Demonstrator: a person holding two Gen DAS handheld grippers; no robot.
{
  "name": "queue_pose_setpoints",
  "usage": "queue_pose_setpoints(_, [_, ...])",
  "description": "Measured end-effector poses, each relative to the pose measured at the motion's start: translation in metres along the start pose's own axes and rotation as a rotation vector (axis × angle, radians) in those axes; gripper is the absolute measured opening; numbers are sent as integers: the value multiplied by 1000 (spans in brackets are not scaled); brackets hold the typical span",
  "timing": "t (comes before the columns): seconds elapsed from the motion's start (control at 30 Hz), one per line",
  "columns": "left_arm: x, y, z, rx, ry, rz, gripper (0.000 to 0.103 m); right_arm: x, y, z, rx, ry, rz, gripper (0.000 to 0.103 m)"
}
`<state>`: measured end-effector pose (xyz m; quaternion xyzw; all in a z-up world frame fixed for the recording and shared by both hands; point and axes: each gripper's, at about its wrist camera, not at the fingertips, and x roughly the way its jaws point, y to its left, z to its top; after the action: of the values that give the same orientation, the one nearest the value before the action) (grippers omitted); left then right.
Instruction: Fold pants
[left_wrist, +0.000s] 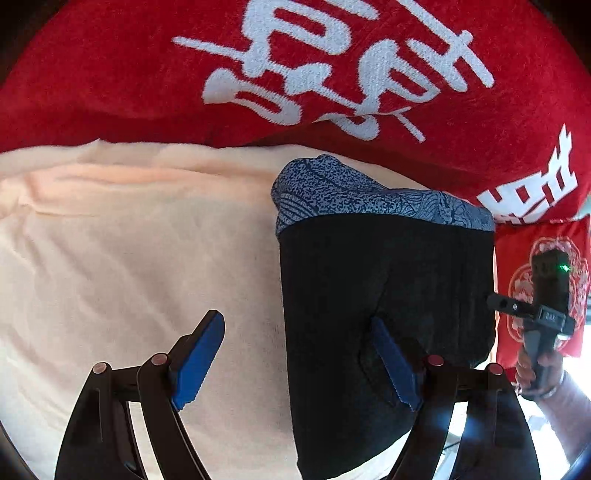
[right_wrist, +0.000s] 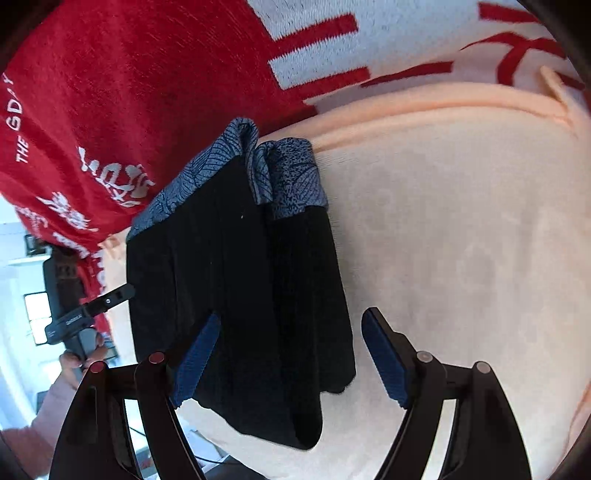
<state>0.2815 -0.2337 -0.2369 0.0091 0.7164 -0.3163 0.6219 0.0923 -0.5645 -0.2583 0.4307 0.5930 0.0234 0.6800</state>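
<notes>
pants (left_wrist: 384, 295) lie folded | left gripper (left_wrist: 299, 362), right gripper (right_wrist: 291, 362): jaws open, empty | risk: one-layer pinch (fold slips apart)

Black pants on peach and red cloth

The pants (left_wrist: 384, 295) are black with a blue-grey leaf-print waistband (left_wrist: 369, 195); the blanket (left_wrist: 140, 240) is pale peach, the red cloth (left_wrist: 129, 74) carries white lettering, and both claws have blue pads (right_wrist: 195, 358).
</notes>
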Motion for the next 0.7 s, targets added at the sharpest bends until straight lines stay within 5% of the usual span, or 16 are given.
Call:
queue_pose_setpoints(0.2, [17, -2, 3, 32, 47, -87, 84, 18, -20, 6, 15, 50, 163, 83])
queue_pose_setpoints(0.27, [25, -5, 5, 46, 52, -85, 94, 24, -23, 9, 5, 61, 210, 83])
queue_pose_setpoints(0.4, [32, -15, 6, 69, 34, -87, 94, 29, -23, 12, -21, 64, 286, 88])
queue_pose_setpoints(0.6, [39, -18, 4, 22, 19, -73, 96, 31, -35, 18, 63, 79, 339, 88])
queue_pose_setpoints(0.7, [38, -18, 1, -1, 5, -54, 96, 28, -29, 18, 62, 85, 294, 83])
